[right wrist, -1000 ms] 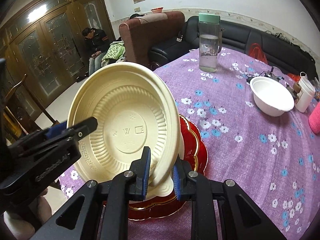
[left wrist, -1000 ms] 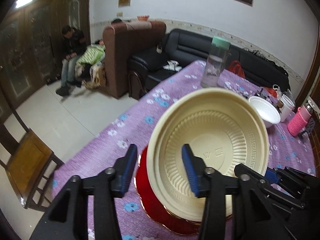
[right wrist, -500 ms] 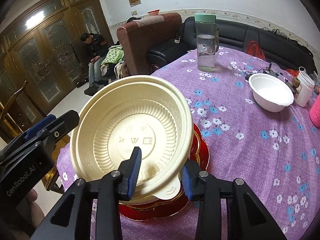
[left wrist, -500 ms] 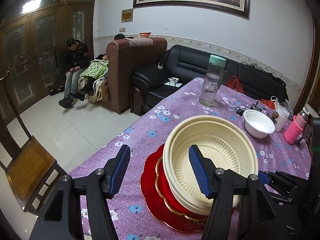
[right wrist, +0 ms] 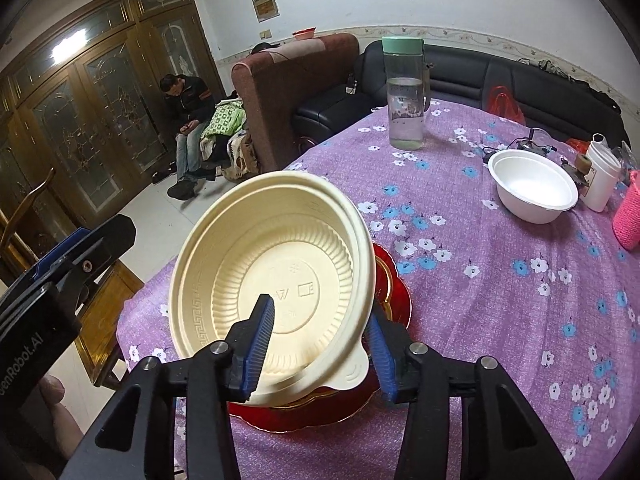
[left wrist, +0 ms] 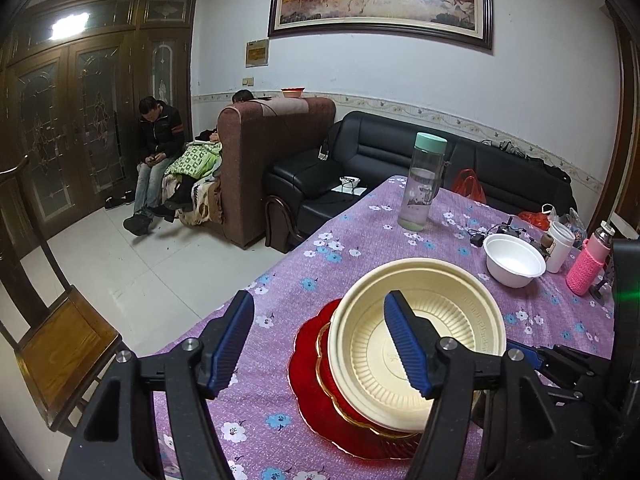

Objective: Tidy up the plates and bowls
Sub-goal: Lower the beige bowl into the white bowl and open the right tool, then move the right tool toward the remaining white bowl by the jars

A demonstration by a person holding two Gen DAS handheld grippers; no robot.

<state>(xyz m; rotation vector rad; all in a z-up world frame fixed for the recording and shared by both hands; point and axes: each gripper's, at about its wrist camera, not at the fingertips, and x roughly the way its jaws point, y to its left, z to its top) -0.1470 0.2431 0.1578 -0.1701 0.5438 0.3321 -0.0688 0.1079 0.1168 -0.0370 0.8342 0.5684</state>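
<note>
A cream plastic bowl (left wrist: pixel 416 340) sits tilted on a red plate with a gold rim (left wrist: pixel 316 384) near the front edge of the purple flowered table. My left gripper (left wrist: pixel 320 344) is open and empty, to the left of and above the bowl. My right gripper (right wrist: pixel 320 344) is open, its fingers standing either side of the bowl's near rim (right wrist: pixel 272 280) without pinching it. The red plate (right wrist: pixel 396 296) shows under the bowl. A white bowl (right wrist: pixel 532 190) stands at the far right, also in the left wrist view (left wrist: pixel 514 260).
A water bottle with a green cap (right wrist: pixel 405 92) stands at the table's far side. A white cup (right wrist: pixel 600 176) and a pink sleeved bottle (right wrist: pixel 630 216) stand at the right edge beside cables. A wooden chair (left wrist: pixel 60 344) stands left of the table.
My right gripper has opened and let go of the cream bowl, which now rests on the red plate. My left gripper has pulled back and up, away from the bowl.
</note>
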